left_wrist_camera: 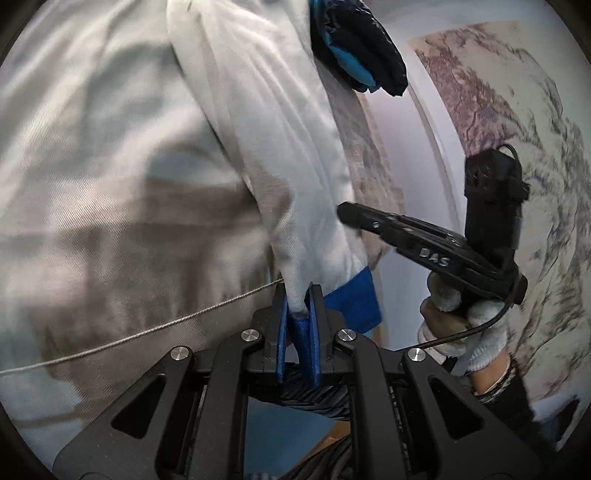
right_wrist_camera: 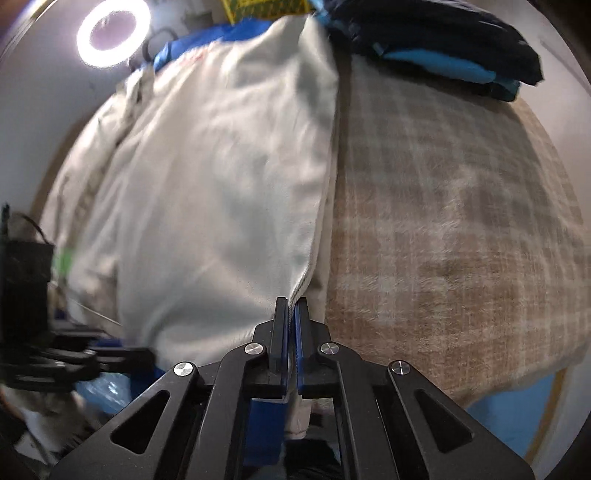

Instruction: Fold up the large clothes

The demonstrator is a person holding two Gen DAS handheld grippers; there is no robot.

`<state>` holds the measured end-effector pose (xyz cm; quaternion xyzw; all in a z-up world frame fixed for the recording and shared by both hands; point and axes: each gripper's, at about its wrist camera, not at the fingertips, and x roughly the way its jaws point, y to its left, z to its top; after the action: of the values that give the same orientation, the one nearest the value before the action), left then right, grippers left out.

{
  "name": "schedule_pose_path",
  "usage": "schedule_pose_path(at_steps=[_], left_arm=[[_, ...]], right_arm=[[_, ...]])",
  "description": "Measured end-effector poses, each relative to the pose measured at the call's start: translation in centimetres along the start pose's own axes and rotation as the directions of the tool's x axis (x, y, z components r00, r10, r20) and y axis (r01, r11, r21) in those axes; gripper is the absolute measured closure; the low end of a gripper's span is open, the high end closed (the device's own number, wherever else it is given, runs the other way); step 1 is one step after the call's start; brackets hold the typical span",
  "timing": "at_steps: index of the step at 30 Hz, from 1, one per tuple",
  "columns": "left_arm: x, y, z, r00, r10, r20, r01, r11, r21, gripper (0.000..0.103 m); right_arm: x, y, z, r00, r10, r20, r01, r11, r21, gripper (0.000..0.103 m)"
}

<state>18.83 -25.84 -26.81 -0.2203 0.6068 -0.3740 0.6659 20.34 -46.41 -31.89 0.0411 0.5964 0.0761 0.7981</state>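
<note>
Plaid blanket (right_wrist_camera: pixel 461 229) covers the surface at frame right, under my white jacket (right_wrist_camera: pixel 221 177), which is still spread and unfolded. My left gripper (left_wrist_camera: pixel 300 306) pinches its blue-cuffed sleeve end; my right gripper (right_wrist_camera: pixel 291 314) is clamped on the zipper edge, so folding has barely begun.

My left gripper (left_wrist_camera: pixel 299 295) pinches the end of the jacket's sleeve (left_wrist_camera: pixel 280 177), and the sleeve runs up and away from me, with the rest of the jacket (left_wrist_camera: pixel 110 166) to its left and my right gripper (left_wrist_camera: pixel 369 218) to its right. My right gripper (right_wrist_camera: pixel 291 314) pinches the jacket's zipper edge (right_wrist_camera: pixel 306 273), with the jacket (right_wrist_camera: pixel 214 184) spread to the left on the blanket (right_wrist_camera: pixel 443 221). A folded pile of clothes (right_wrist_camera: pixel 443 40) sits on the far end of the blanket, and a ring lamp (right_wrist_camera: pixel 112 31) is behind the jacket on the left.
</note>
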Motion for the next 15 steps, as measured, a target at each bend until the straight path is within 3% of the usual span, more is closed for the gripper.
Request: schedule_pose_path(at_steps=[4, 6, 10, 11, 14, 15], left_arm=[[-1.1, -0.3, -0.4, 0.999, 0.045, 0.005, -0.045, 0.999, 0.012, 0.092], [-2.3, -0.6, -0.7, 0.997, 0.08, 0.008, -0.08, 0.996, 0.04, 0.092], [-5.9, -1.0, -1.1, 0.988, 0.14, 0.07, -0.147, 0.985, 0.095, 0.092], [-6.6, -1.0, -1.0, 0.986, 0.144, 0.089, -0.152, 0.984, 0.094, 0.092], [-8.2, -1.4, -0.6, 0.978, 0.137, 0.154, -0.152, 0.984, 0.095, 0.092], [-8.3, -1.6, -0.4, 0.977, 0.134, 0.166, -0.152, 0.983, 0.101, 0.092]], right_arm=[[0.5, 0.6, -0.1, 1.0, -0.024, -0.019, 0.024, 1.0, -0.02, 0.101], [0.1, 0.4, 0.0, 1.0, 0.009, -0.025, -0.009, 1.0, -0.005, 0.096], [-1.9, -0.3, 0.2, 0.999, 0.024, 0.036, -0.025, 0.999, 0.036, 0.093], [-2.5, -0.7, 0.2, 0.998, 0.033, 0.061, -0.036, 0.998, 0.042, 0.09], [-3.4, -2.3, 0.4, 0.992, 0.062, 0.111, -0.073, 0.992, 0.106, 0.07], [-3.4, -3.0, 0.5, 0.991, 0.067, 0.119, -0.083, 0.988, 0.134, 0.07]])
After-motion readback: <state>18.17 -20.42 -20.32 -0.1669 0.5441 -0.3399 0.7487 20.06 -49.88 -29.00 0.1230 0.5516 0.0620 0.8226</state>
